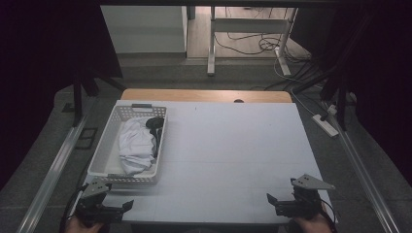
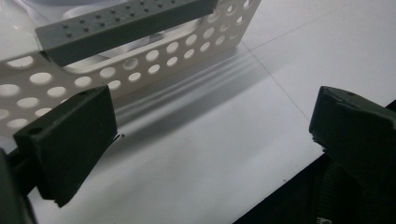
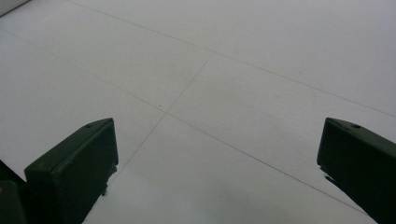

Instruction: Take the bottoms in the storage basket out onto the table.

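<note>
Two black two-jaw grippers rest at the near edge of the white surface (image 1: 233,145), each held from below by a person's hand. At near left, the left gripper (image 1: 127,206) points toward the middle of the surface, its jaws spread wide with nothing between them; in the left gripper view the left gripper (image 2: 210,140) frames bare white surface, with the surface's near edge passing under the right-hand jaw. At near right, the right gripper (image 1: 270,199) also points inward, its jaws likewise released and holding nothing; in the right gripper view the right gripper (image 3: 215,158) looks over plain white surface crossed by thin seam lines.

Just beyond the left gripper stands the white perforated plastic basket (image 1: 104,160), set along the left side of the surface and running from near to far. Its near wall, pierced with round holes and topped by a grey dotted handle strip (image 2: 126,23), rises close ahead of the left jaws but apart from them. Inside the basket lies a crumpled white cloth (image 1: 135,145), with a dark object (image 1: 154,124) beside it toward the far right corner; what that object is cannot be told. Beyond the white surface a strip of wooden tabletop (image 1: 204,95) shows along the far edge.
</note>
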`<state>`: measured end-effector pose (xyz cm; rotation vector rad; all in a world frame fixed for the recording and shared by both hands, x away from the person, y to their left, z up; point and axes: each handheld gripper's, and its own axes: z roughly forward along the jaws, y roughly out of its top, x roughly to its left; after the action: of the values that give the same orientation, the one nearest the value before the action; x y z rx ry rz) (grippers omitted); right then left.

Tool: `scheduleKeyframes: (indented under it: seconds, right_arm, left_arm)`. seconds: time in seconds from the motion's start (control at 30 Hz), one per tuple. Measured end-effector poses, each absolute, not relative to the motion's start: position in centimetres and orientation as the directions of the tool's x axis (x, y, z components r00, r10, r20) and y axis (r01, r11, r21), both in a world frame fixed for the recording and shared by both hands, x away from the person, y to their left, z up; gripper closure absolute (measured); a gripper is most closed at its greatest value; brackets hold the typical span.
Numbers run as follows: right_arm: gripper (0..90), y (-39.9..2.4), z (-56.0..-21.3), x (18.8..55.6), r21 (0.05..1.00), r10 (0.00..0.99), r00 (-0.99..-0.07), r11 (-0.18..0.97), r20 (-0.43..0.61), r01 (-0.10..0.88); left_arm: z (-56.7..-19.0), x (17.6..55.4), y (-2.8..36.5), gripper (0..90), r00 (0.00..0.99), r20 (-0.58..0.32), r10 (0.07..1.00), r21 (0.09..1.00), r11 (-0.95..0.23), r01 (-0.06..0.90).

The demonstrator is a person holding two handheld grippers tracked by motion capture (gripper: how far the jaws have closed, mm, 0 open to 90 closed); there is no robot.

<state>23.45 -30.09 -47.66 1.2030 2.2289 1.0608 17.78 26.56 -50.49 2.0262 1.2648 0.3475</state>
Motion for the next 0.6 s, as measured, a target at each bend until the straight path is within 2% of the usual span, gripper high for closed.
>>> scheduleKeyframes:
  seconds: [0.6]
  right_arm:
    - [0.0,-29.88,-47.78,23.62,0.754,0.818,-0.574,0.366,0.019,0.546]
  left_arm:
    - [-50.55,17.90,26.48,0.2,0.492,-0.143,0.859,0.681,-0.275,0.679]
